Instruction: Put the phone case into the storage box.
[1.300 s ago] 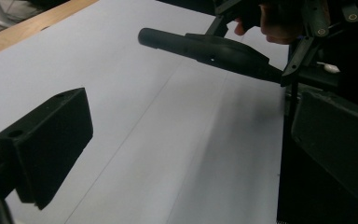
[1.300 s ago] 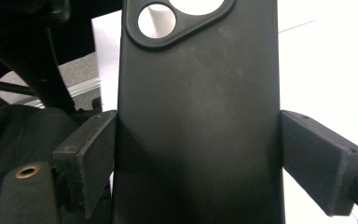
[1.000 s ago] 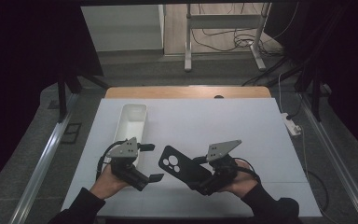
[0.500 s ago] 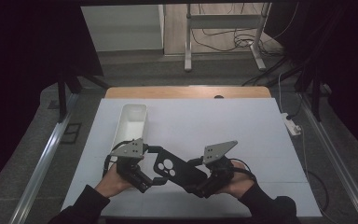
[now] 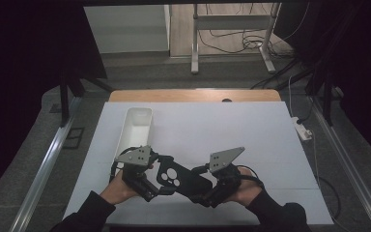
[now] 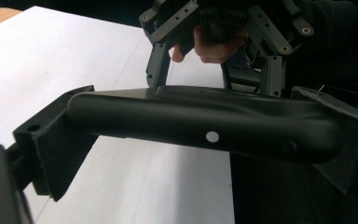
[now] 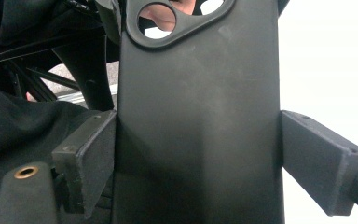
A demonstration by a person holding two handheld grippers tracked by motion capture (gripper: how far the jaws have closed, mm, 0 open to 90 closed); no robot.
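A black phone case (image 5: 181,178) with round camera holes hangs a little above the white table (image 5: 232,130), held between my two grippers. My right gripper (image 5: 202,187) is shut across the width of its plain end; in the right gripper view (image 7: 198,158) both pads press on the case (image 7: 196,116). My left gripper (image 5: 162,177) takes the camera end. In the left gripper view (image 6: 196,135) the case (image 6: 200,121) spans from one jaw to the other edge-on and touches both. The left jaws have just been closing on it.
A long white tray (image 5: 136,128) stands on the table just beyond my left gripper. The table's wooden back edge (image 5: 193,95) lies farther off. A white power strip (image 5: 303,130) rests off the right side. Open table surface stretches ahead and right.
The gap between the left gripper and the case has closed: the case's camera end now sits between the left jaws. The right gripper has kept its grip and hardly shifted.
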